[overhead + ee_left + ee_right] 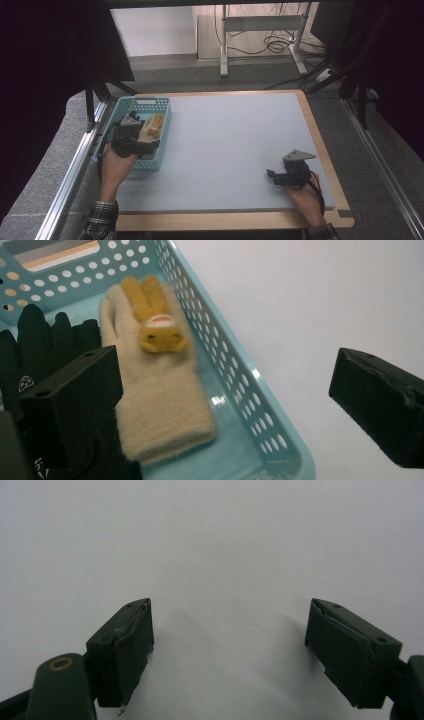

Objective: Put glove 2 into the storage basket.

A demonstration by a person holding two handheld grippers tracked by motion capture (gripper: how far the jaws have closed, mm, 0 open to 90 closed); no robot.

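We had both grippers spread wide, our left gripper poised above the cream glove lying ungrasped in the basket.

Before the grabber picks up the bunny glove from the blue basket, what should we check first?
1. Left gripper jaws wide apart: ok.
2. Bunny glove in plain sight in the basket: ok.
3. Jaws both around the glove: not ok, one jaw is outside the basket wall.
4. Black glove clear of the bunny glove: not ok, they lie side by side.
5. Right gripper open, out of the way on the mat: ok.
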